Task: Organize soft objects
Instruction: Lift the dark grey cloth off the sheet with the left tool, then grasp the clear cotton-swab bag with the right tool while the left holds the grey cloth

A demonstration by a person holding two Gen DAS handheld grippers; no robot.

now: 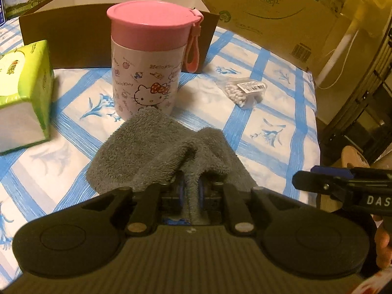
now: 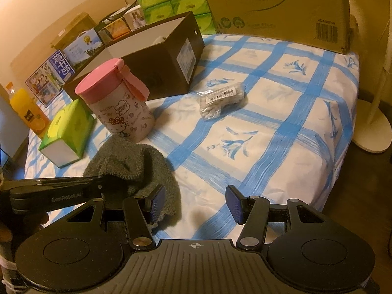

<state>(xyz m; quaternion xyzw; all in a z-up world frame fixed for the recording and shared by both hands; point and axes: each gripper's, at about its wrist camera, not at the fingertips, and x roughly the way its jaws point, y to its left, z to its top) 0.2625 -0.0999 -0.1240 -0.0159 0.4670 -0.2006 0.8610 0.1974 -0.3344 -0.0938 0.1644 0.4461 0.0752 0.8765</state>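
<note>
Both views are taken from the wrists, angled steeply down and close over the bed; the grey towel (image 1: 156,152) and pink-lidded cup (image 2: 115,100) are shared, seen from neighbouring sides

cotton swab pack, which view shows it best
The left wrist view: the cotton swab pack lies unobstructed on the checked bedsheet, with white swab tips and barcode label distinguishable. The right wrist view also shows it unobstructed, but dimmer, the contents a grey blur.
</note>
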